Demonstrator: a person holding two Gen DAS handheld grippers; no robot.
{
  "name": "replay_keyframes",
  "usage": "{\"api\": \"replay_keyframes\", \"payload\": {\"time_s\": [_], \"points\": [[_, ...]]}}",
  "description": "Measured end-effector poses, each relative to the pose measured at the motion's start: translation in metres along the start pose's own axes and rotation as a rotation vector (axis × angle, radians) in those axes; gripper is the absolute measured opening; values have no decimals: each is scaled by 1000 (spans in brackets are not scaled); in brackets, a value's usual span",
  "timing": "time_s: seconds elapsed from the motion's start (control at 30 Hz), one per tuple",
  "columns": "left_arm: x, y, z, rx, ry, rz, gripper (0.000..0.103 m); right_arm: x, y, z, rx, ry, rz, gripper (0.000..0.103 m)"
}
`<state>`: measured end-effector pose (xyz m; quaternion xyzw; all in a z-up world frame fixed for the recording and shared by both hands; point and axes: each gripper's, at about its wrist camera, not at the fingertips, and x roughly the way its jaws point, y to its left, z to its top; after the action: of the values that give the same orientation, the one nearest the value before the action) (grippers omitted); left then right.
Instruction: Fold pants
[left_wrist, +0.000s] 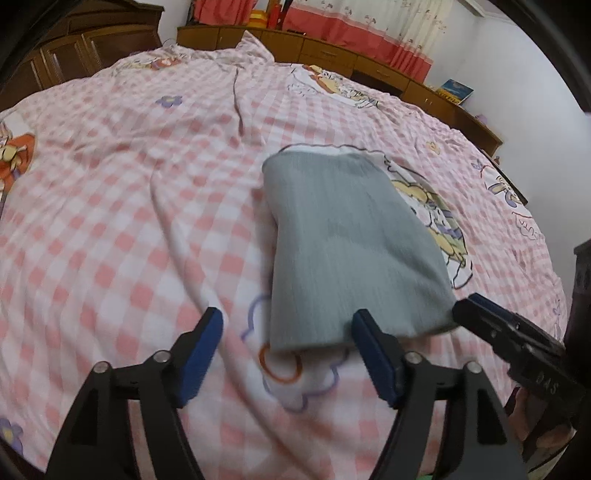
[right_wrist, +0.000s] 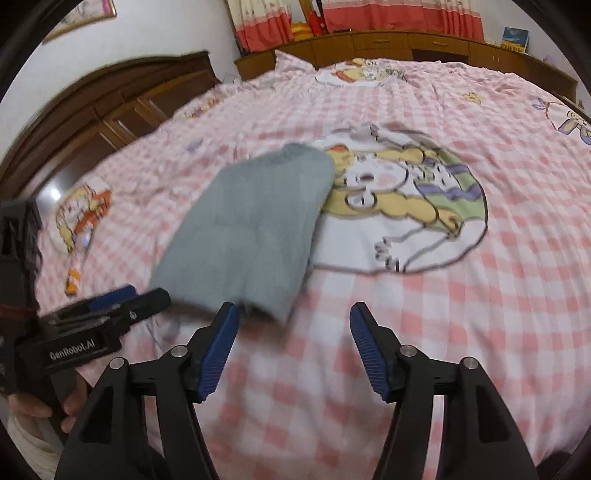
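Note:
The grey pants (left_wrist: 340, 243) lie folded into a compact rectangle on the pink checked bed cover (left_wrist: 129, 206). They also show in the right wrist view (right_wrist: 251, 229), left of a round cartoon print (right_wrist: 406, 206). My left gripper (left_wrist: 288, 325) is open and empty, just short of the near edge of the pants. My right gripper (right_wrist: 293, 317) is open and empty, at the near right corner of the pants. The right gripper shows at the right edge of the left wrist view (left_wrist: 517, 339). The left gripper shows at the left of the right wrist view (right_wrist: 110, 306).
A dark wooden headboard (right_wrist: 110, 107) stands at the left. A low wooden cabinet (right_wrist: 406, 44) runs along the far side under red and white curtains (right_wrist: 369, 14). A blue book (left_wrist: 456, 90) stands on the cabinet. A fold in the cover (left_wrist: 238, 99) runs towards the far edge.

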<state>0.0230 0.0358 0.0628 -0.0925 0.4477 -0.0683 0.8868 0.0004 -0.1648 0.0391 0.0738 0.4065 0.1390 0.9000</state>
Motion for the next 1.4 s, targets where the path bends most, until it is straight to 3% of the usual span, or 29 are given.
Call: {"api": "replay_keyframes", "payload": {"time_s": [0.17, 0.33, 0.67, 1.4], "points": [[6, -10, -11, 19, 29, 83, 84, 16, 2, -12, -20, 60, -107, 64], [20, -18, -19, 64, 59, 126, 84, 26, 3, -15, -42, 86, -148, 64], [32, -14, -21, 38, 71, 151, 93, 34, 4, -16, -40, 82, -154, 70], [34, -16, -21, 46, 72, 161, 95, 36, 4, -14, -34, 78, -143, 74]]}}
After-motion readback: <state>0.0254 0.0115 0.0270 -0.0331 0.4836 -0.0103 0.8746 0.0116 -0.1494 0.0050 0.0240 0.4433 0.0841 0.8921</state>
